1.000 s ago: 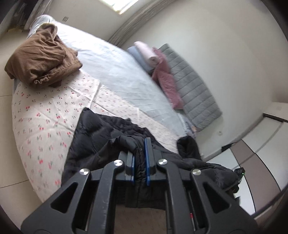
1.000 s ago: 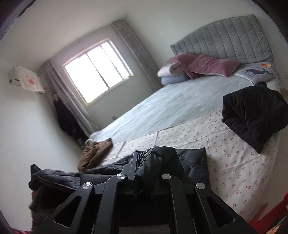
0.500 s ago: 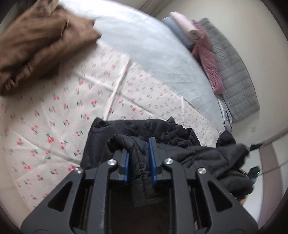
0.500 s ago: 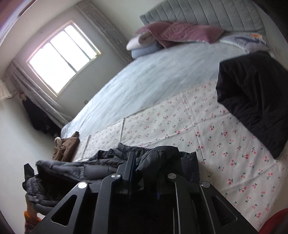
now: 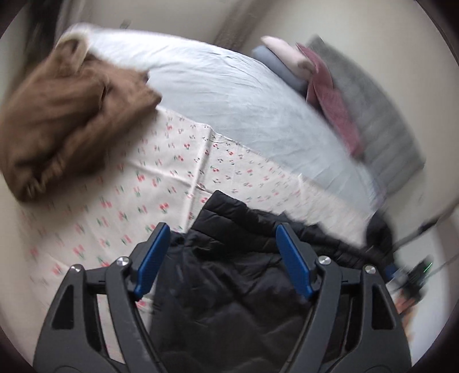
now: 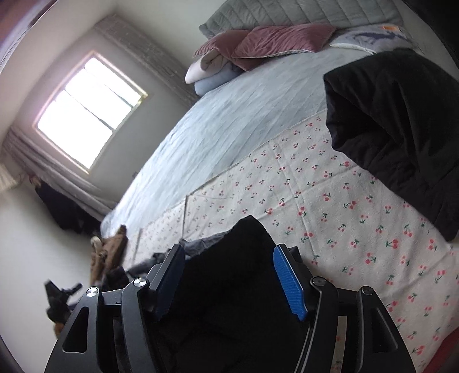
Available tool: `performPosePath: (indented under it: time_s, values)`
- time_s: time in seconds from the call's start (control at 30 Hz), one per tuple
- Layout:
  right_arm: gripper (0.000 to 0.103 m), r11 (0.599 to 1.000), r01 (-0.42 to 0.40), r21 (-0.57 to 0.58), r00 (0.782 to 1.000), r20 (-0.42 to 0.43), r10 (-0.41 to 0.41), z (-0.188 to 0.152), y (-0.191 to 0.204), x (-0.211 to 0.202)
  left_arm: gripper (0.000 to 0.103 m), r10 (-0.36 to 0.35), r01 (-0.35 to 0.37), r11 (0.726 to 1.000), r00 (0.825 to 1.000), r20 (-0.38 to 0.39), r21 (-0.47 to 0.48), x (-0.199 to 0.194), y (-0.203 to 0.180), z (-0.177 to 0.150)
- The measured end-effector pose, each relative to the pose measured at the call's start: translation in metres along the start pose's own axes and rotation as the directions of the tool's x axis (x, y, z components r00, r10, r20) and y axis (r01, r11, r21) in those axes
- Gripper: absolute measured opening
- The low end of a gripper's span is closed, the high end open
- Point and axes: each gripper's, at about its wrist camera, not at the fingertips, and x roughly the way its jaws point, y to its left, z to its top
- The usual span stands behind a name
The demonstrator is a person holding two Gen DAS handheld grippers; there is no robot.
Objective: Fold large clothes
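Here the left gripper [image 5: 222, 259] has its blue fingers [image 5: 152, 258] spread wide, gripping nothing, with the black quilted jacket [image 5: 238, 275] lying loose between and under them. The right gripper [image 6: 228, 277] is likewise spread wide, its fingers [image 6: 288, 281] standing either side of a raised fold of the same jacket [image 6: 235, 275] without pinching it. The jacket lies at the near edge of the bed, on the cherry-print sheet [image 5: 114, 206]; its near part is cut off by the gripper frames and the bottom of both views, so its full outline is hidden. From the left wrist view its long axis seems to run along the bed's edge toward the right, though that end is smeared by motion blur. Beyond lie a brown garment [image 5: 66, 114] on the left, a second black garment [image 6: 398, 132] at the right, a pale blue cover [image 6: 229, 120], pink pillows [image 6: 275, 40] and a grey headboard [image 6: 301, 11]. The window [image 6: 86, 109] is blown out. No writing is legible anywhere.
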Motion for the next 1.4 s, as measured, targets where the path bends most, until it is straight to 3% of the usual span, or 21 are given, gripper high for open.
performPosePath:
  time_s: [0.1,0.2,0.37,0.4,0.43,0.47,0.5,0.53,0.63,0.7,0.73,0.8,0.93,0.97,1.03,1.1,1.17,1.27,1.4]
  values:
    - [0.067,0.986,0.076,-0.15,0.995,-0.047,-0.084,-0.005,0.019,0.018,0.077,0.047,-0.042,0.992,0.998,-0.039,0.115,0.017,-0.012,-0.001]
    - [0.068,0.949,0.162,-0.272,0.978,-0.087,-0.192,-0.012,0.031,0.043,0.077,0.066,-0.053,0.989,0.993,-0.094,0.135,0.039,-0.012,-0.002]
    - [0.068,0.943,0.2,-0.267,0.959,-0.142,-0.244,-0.007,0.024,0.085,0.072,0.045,-0.026,0.99,0.99,-0.137,0.138,0.067,-0.018,-0.006]
    - [0.068,0.944,0.204,-0.26,0.96,-0.137,-0.245,-0.006,0.022,0.091,0.061,0.029,-0.011,0.992,0.991,-0.133,0.129,0.07,-0.018,-0.007]
    - [0.061,0.944,0.206,-0.258,0.962,-0.121,-0.243,-0.006,0.02,0.095,0.039,0.008,0.007,0.993,0.992,-0.128,0.115,0.071,-0.018,-0.008]
    - [0.034,0.946,0.197,-0.259,0.966,-0.113,-0.232,-0.007,0.021,0.097,0.023,-0.011,0.024,0.995,0.992,-0.127,0.102,0.072,-0.018,-0.009]
    - [0.018,0.952,0.178,-0.251,0.97,-0.12,-0.213,-0.007,0.02,0.1,0.0,-0.043,0.055,0.995,0.99,-0.134,0.081,0.073,-0.018,-0.011]
    - [0.008,0.953,0.182,-0.241,0.97,-0.116,-0.214,-0.008,0.02,0.103,0.0,-0.049,0.058,0.995,0.992,-0.114,0.075,0.071,-0.018,-0.012]
    - [0.005,0.935,0.245,-0.256,0.965,-0.029,-0.261,-0.008,0.025,0.092,0.0,-0.018,0.015,0.996,0.999,0.03,0.089,0.048,-0.021,-0.012]
    - [0.005,0.931,0.289,-0.225,0.956,0.024,-0.291,-0.003,0.022,0.082,0.0,0.006,-0.01,0.999,0.992,0.124,0.036,0.032,-0.013,-0.005]
    - [0.004,0.916,0.351,-0.196,0.936,0.051,-0.347,0.002,0.017,0.077,0.0,0.05,-0.049,0.999,0.986,0.157,-0.005,0.028,-0.005,-0.001]
    - [0.004,0.887,0.43,-0.17,0.902,0.053,-0.428,0.008,0.006,0.078,0.0,0.13,-0.127,0.991,0.981,0.143,-0.036,0.033,0.006,0.003]
    - [0.007,0.879,0.449,-0.16,0.89,-0.004,-0.456,0.011,-0.007,0.082,0.003,0.134,-0.137,0.989,0.99,0.046,0.05,0.051,0.007,-0.005]
    - [0.013,0.882,0.445,-0.158,0.892,-0.011,-0.452,0.011,-0.007,0.082,0.008,0.125,-0.128,0.988,0.991,0.037,0.081,0.053,0.003,-0.008]
    - [0.024,0.898,0.41,-0.161,0.908,-0.023,-0.419,0.01,0.002,0.079,0.046,0.099,-0.1,0.989,0.995,0.011,0.11,0.057,-0.003,-0.009]
    - [0.041,0.911,0.367,-0.189,0.925,-0.024,-0.378,0.006,0.021,0.077,0.059,0.083,-0.084,0.988,0.996,0.016,0.13,0.059,-0.01,-0.008]
    - [0.067,0.927,0.293,-0.235,0.951,-0.03,-0.308,0.001,0.047,0.078,0.059,0.082,-0.083,0.985,0.997,0.01,0.151,0.06,-0.015,-0.007]
    - [0.075,0.943,0.15,-0.297,0.978,-0.097,-0.186,-0.008,0.091,0.091,0.059,0.068,-0.065,0.982,0.998,-0.009,0.175,0.069,-0.025,-0.004]
    - [0.076,0.939,0.061,-0.338,0.965,-0.221,-0.142,-0.024,0.136,0.131,0.059,0.098,-0.089,0.974,0.995,-0.03,0.209,0.081,-0.031,-0.007]
